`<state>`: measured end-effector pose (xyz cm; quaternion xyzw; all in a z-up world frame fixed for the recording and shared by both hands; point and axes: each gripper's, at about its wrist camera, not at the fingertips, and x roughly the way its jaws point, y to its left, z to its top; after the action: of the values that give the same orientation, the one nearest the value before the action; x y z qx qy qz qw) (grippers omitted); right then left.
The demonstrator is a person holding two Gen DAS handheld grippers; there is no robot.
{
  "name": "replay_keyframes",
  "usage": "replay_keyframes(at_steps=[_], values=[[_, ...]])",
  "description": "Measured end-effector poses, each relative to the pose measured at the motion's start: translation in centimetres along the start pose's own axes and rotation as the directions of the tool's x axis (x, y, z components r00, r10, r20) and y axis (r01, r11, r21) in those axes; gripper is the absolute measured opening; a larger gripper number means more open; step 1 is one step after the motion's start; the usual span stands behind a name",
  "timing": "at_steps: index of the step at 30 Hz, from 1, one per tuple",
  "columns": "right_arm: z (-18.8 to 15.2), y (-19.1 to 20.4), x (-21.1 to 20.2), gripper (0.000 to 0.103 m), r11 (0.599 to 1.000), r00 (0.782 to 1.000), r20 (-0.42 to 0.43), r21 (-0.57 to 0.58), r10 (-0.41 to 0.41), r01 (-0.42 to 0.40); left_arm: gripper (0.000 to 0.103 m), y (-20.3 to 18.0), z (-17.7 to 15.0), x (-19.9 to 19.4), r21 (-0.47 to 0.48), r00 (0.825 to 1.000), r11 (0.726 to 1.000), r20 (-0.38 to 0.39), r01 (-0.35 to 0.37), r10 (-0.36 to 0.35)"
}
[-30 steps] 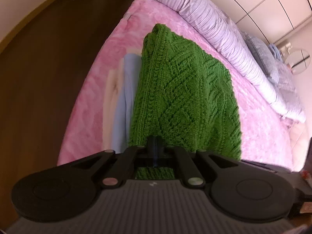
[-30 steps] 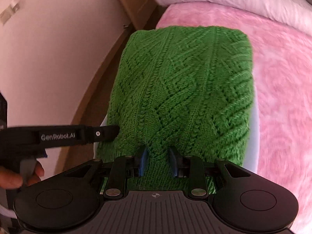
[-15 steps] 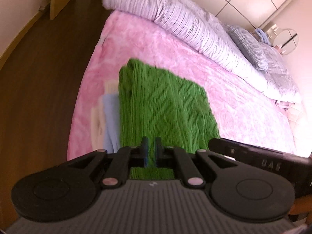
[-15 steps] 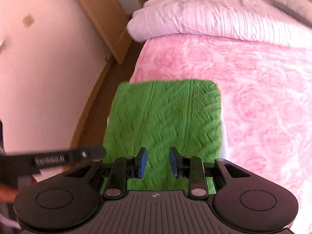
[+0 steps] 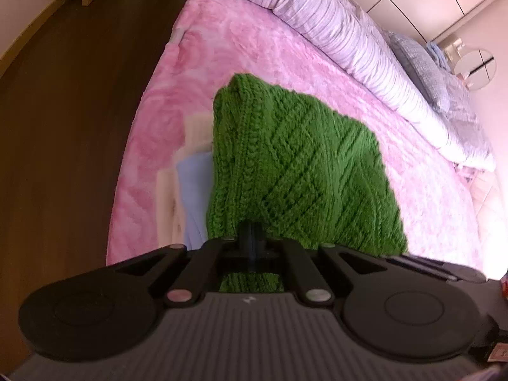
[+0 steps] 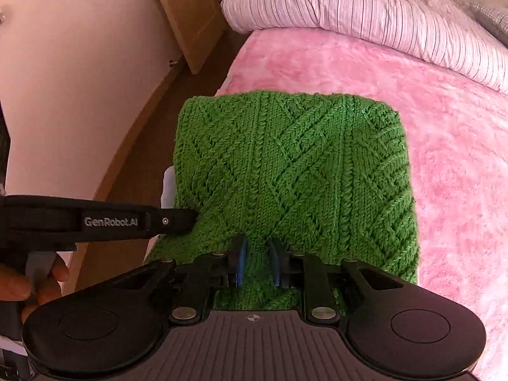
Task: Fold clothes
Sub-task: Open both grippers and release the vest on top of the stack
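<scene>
A folded green knitted sweater [image 5: 298,165] lies near the edge of the pink bed, on top of folded pale blue and cream clothes [image 5: 190,187]. My left gripper [image 5: 251,238] is shut on the sweater's near edge. In the right wrist view the sweater [image 6: 295,171] fills the middle, and my right gripper [image 6: 257,254] holds a fold of its near edge between narrowly spaced blue pads. The left gripper [image 6: 177,219] comes in from the left and touches the sweater's left edge.
The pink fleece blanket [image 6: 444,146] covers the bed. A striped duvet [image 6: 365,16] and pillows [image 5: 419,63] lie along the far side. Dark wood floor [image 5: 63,127] and a wall [image 6: 79,79] run along the bed's left edge.
Both grippers lifted the sweater's near edge up and back, then came down again close over it. The sweater looks large in both views again.
</scene>
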<state>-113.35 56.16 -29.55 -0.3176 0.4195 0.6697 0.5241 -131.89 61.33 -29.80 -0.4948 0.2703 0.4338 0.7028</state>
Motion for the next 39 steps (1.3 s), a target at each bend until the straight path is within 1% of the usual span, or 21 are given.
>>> replay_keyframes(at_steps=[3,4,6,8,11,12,14,15,17,18,19,21,24,25,28,29,31,33,35,39], values=[[1.2,-1.0,-0.5,0.021,0.999,1.000,-0.021,0.045,0.015,-0.014,0.002,-0.8,1.5,-0.9,0.027,1.000,1.000,0.013,0.017,-0.017],[1.8,-1.4,-0.9,0.021,0.998,1.000,-0.022,0.068,0.019,-0.017,0.002,-1.1,2.1,-1.3,0.035,0.999,0.999,0.028,0.019,-0.020],[3.3,-2.1,-2.3,0.021,0.993,1.000,0.018,0.116,0.007,-0.009,0.002,-1.6,3.4,-2.1,0.052,0.998,0.998,0.058,0.024,-0.027],[4.7,-2.2,-3.4,0.021,0.990,0.997,0.076,0.142,-0.007,-0.004,0.002,-1.8,4.9,-2.4,0.069,0.996,0.997,0.087,0.022,-0.028],[6.8,-2.3,-2.9,0.021,0.986,0.995,0.101,0.167,-0.023,0.005,0.002,-1.8,6.9,-1.4,0.099,0.994,0.995,0.106,0.012,-0.023],[7.2,-2.4,-2.2,0.021,0.984,0.995,0.096,0.176,-0.024,0.007,0.002,-1.7,7.4,-0.9,0.106,0.994,0.994,0.111,0.009,-0.021],[7.6,-2.6,-0.7,0.021,0.981,0.997,0.077,0.193,-0.020,0.005,0.002,-1.2,7.9,0.3,0.102,0.995,0.995,0.098,0.000,-0.010],[7.7,-2.8,0.1,0.021,0.980,0.998,0.063,0.200,-0.016,0.003,0.004,-0.9,7.8,1.0,0.102,0.997,0.995,0.081,-0.009,0.000],[7.5,-2.8,1.8,0.021,0.979,1.000,0.004,0.202,0.016,-0.016,0.006,-0.3,7.7,2.4,0.103,0.999,0.994,0.047,-0.026,0.021],[7.3,-2.7,2.7,0.021,0.980,0.999,-0.020,0.197,0.032,-0.027,0.007,0.0,7.5,2.8,0.097,0.998,0.995,0.048,-0.033,0.028],[6.8,-2.4,3.0,0.021,0.983,0.999,-0.020,0.179,0.031,-0.027,0.008,0.4,7.2,3.2,0.091,0.998,0.995,0.050,-0.040,0.035],[5.9,-0.9,3.3,0.020,0.996,1.000,-0.014,0.092,0.001,0.000,0.009,1.1,6.9,3.4,0.061,0.998,0.997,0.053,-0.039,0.036],[5.3,1.2,4.0,0.020,0.998,0.998,0.007,-0.018,-0.054,0.055,0.012,1.4,6.6,3.2,0.059,0.997,0.997,0.060,-0.052,0.049],[5.1,1.1,3.9,0.020,0.998,0.999,0.007,-0.019,-0.052,0.052,0.012,1.2,6.6,2.7,0.053,0.997,0.997,0.065,-0.053,0.049],[5.3,-0.3,2.3,0.020,1.000,1.000,0.021,0.024,-0.005,0.004,0.010,0.2,6.3,0.9,0.040,0.995,0.998,0.091,-0.050,0.047],[5.2,-0.7,1.3,0.020,0.999,0.999,0.031,0.031,0.009,-0.010,0.008,-0.1,5.7,-0.1,0.032,0.995,0.998,0.091,-0.045,0.042],[3.8,-1.5,-2.3,0.020,0.999,0.998,0.061,0.037,0.029,-0.031,0.008,-0.8,4.6,-2.2,0.016,0.995,0.999,0.090,-0.034,0.033],[1.8,-1.9,-5.1,0.021,0.998,0.998,0.055,0.038,0.042,-0.044,0.008,-1.6,2.5,-3.9,0.009,0.998,0.999,0.055,-0.032,0.031],[-0.2,-2.1,-6.8,0.021,0.998,0.999,0.024,0.047,0.040,-0.041,0.008,-2.5,0.2,-5.3,0.001,0.999,1.000,0.019,-0.031,0.031],[-2.4,-2.0,-6.7,0.021,0.999,1.000,-0.018,0.039,0.021,-0.020,0.009,-3.8,-4.1,-6.5,-0.025,0.999,0.999,-0.041,-0.029,0.028]])
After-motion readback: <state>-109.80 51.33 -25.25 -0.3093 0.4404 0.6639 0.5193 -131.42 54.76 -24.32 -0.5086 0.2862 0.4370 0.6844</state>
